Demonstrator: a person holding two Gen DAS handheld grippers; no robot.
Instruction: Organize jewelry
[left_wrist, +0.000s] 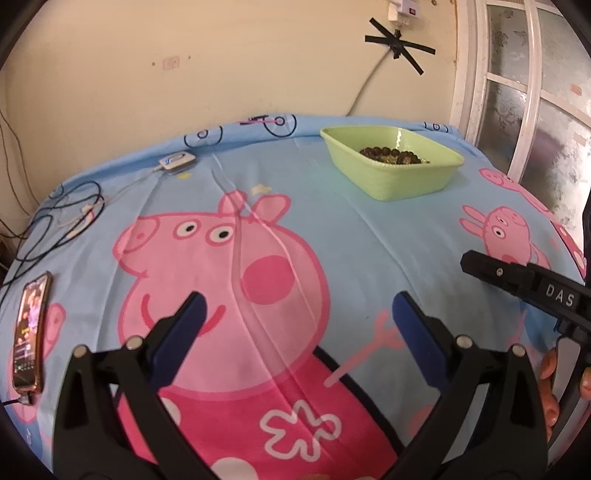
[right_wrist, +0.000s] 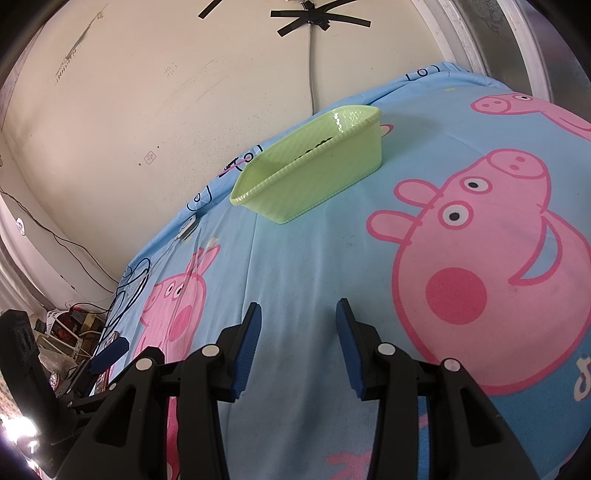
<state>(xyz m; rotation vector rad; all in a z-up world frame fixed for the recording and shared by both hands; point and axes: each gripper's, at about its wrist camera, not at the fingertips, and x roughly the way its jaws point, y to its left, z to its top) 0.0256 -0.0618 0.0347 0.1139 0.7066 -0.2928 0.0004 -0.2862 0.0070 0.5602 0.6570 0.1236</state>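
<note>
- While I watched both wrist feeds, my left gripper (left_wrist: 299, 314) stood spread wide over the blue cartoon-pig sheet (left_wrist: 332, 236), pinching nothing.
- My right gripper (right_wrist: 298, 314) had its pads apart too, a narrower gap, nothing between them.
- Beaded jewelry (left_wrist: 393, 155) lay inside the green basket (left_wrist: 391, 181), at one o'clock from the left gripper.
- A phone (left_wrist: 31, 332) lay at nine o'clock.

Green basket (left_wrist: 388, 181) w/ beads (left_wrist: 391, 154) far side; left gripper (left_wrist: 297, 314) jaws apart.

Bare sheet (left_wrist: 332, 229) lies open up to the green basket (left_wrist: 391, 173).
</note>
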